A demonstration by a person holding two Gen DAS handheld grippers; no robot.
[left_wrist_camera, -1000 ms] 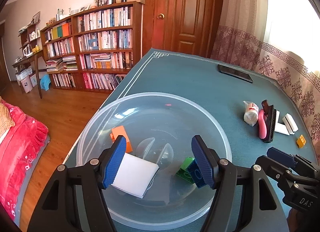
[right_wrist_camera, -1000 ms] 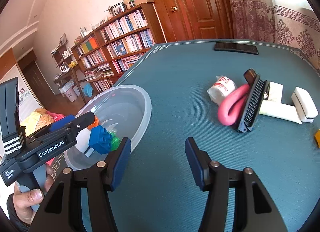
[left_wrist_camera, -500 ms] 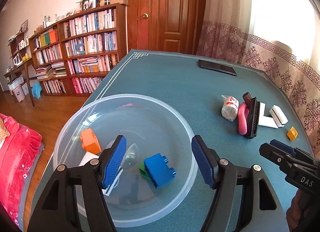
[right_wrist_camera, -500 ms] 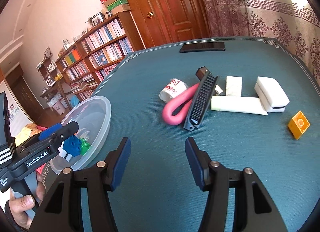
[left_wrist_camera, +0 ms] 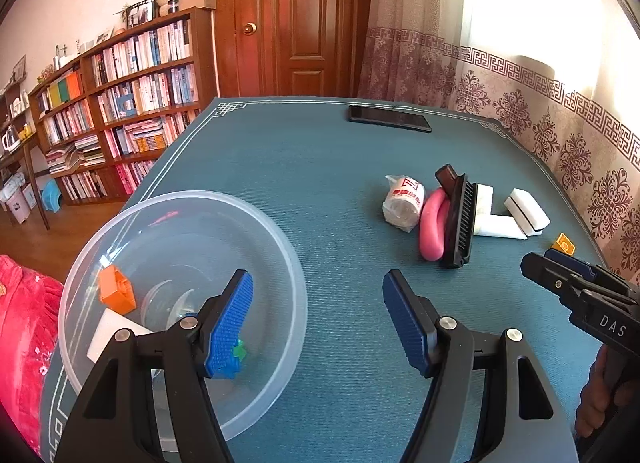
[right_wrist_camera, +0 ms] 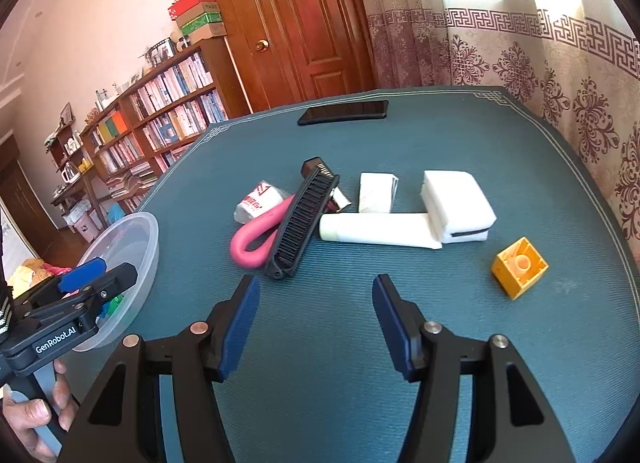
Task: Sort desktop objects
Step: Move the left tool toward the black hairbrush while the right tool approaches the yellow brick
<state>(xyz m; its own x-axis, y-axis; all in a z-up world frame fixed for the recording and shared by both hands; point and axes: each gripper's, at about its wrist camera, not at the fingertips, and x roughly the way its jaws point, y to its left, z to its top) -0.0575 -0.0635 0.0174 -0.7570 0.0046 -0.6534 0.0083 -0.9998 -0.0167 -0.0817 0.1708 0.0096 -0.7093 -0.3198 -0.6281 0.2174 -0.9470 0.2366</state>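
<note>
Blocks in bowl — brush rightward

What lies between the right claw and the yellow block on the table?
Nothing: in the right wrist view only bare teal table mat separates the open right claw from the yellow block.

A: The left wrist view looks down across the teal tabletop from its near left corner, close above the clear plastic bowl.

B: The right wrist view faces the far edge; both share the black bristle brush.
</note>
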